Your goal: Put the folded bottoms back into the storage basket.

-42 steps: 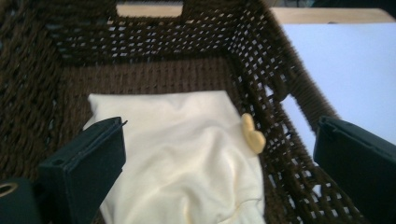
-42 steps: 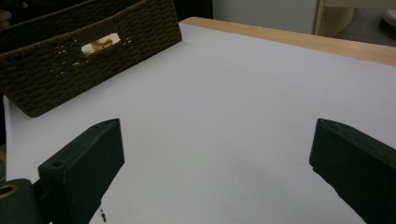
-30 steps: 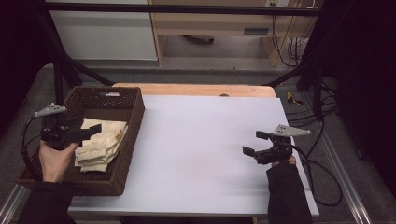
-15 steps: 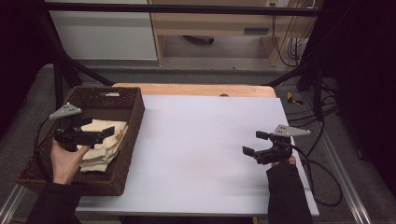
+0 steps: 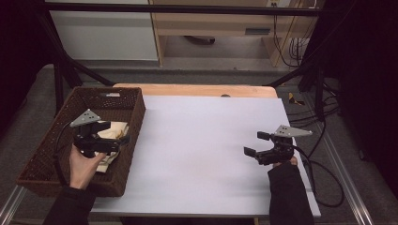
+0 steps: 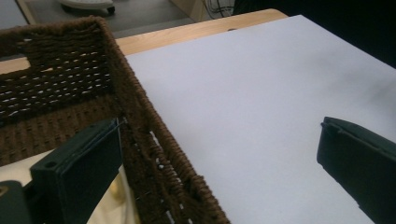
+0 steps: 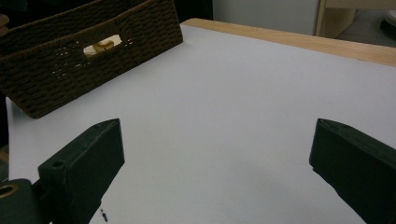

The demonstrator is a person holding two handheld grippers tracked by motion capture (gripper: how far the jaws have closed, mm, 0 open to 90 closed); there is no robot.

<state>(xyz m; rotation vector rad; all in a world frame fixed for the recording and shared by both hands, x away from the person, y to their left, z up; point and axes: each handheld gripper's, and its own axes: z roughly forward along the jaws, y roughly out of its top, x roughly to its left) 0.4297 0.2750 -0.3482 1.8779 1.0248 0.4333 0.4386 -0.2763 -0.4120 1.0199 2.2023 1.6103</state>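
Observation:
A dark woven basket stands at the table's left edge with a cream folded cloth inside. My left gripper hovers over the basket, open, jaws pointing right toward the basket's right wall. In the left gripper view the left gripper straddles that wall, one jaw inside above the cloth, the other over the white sheet. My right gripper is open above the table's right side. In the right gripper view the right gripper faces the basket across bare sheet, holding nothing.
A white sheet covers the table, with a wooden strip along the far edge. Cables trail off the right side. Through the basket's handle hole a bit of cloth shows.
My left gripper has moved right across the basket toward its right wall, now covering more of the cloth. The right gripper has stayed in place.

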